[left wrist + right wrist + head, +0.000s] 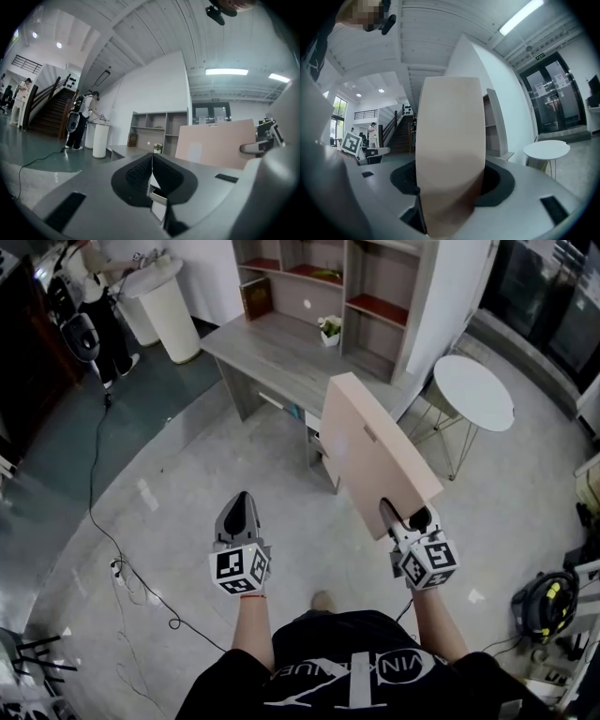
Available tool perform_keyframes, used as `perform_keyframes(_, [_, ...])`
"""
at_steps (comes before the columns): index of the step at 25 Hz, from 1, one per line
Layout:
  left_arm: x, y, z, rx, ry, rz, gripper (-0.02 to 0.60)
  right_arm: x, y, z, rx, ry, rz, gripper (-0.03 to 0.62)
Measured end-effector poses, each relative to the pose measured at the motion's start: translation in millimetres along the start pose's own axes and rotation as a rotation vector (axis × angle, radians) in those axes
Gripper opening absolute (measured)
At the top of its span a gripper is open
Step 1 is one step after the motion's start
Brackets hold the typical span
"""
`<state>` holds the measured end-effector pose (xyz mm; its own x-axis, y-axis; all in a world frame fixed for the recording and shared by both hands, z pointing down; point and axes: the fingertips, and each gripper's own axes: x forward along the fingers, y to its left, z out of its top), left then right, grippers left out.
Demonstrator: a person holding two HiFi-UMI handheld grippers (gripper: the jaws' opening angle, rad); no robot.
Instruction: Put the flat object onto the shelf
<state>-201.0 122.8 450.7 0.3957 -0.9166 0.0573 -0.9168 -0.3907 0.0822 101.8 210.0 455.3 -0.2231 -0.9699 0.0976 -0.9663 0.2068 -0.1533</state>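
A flat pale-pink box (371, 452) stands on edge in the air, tilted, with my right gripper (405, 519) shut on its near lower end. In the right gripper view the box (449, 150) fills the gap between the dark pads and rises straight up. My left gripper (239, 515) hangs to the left of the box, shut with nothing in it; its pads (140, 174) meet. The box (220, 143) also shows at the right of the left gripper view. The shelf unit (342, 282) stands on a grey desk (281, 357) ahead.
A small plant (329, 329) and a brown book (255, 296) sit on the desk. A round white table (473, 392) stands to the right. A cable (103, 521) runs over the floor at left. A person (98, 296) stands by a white bin (169, 306) far left.
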Motion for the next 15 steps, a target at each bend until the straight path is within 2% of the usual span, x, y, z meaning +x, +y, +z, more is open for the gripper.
perform_keyframes(10, [33.0, 16.3, -13.7, -0.017, 0.039, 0.021, 0.008, 43.8, -17.3, -9.2, 0.069, 0.025, 0.003, 0.287])
perform_keyframes(15, [54.1, 24.3, -16.5, -0.002, 0.049, 0.037, 0.008, 75.5, -32.6, -14.0, 0.120, 0.029, 0.013, 0.288])
